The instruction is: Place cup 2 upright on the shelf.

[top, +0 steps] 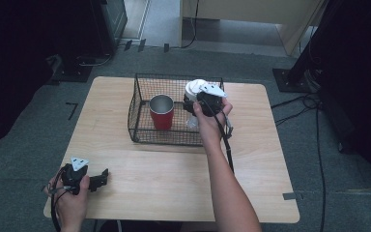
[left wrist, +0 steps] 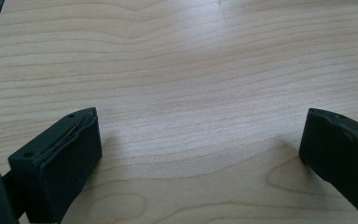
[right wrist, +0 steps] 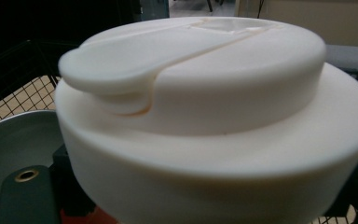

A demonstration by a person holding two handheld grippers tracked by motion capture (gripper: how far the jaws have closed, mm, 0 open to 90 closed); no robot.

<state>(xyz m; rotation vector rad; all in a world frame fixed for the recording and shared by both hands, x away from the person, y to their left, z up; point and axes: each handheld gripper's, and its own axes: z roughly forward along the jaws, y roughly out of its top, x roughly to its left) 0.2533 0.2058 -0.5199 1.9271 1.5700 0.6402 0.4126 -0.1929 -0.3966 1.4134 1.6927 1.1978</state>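
On the tabletop (top: 174, 179) stands the wire basket (top: 140, 130) with a red cup (top: 162, 113). My right gripper (top: 204, 102) holds the white lid (right wrist: 214, 116) over it, fingers clamped at its rim; I judge it light, stiff, slippery. My left gripper (top: 94, 180) rests, fingers wide.

We see the counter (top: 174, 179) as pale wood with flowing grain and a smooth, faintly sheened finish. The basket (top: 137, 104) is thin dark wire mesh. The red cup (top: 162, 118) in it looks like red-coated metal, with a dull silvery metal inside. The white lid (right wrist: 205, 107) looks like smooth, matt plastic, slightly waxy. The pads of the left hand-held gripper (left wrist: 200, 149) are matt black, with a rubbery, scuffed surface.
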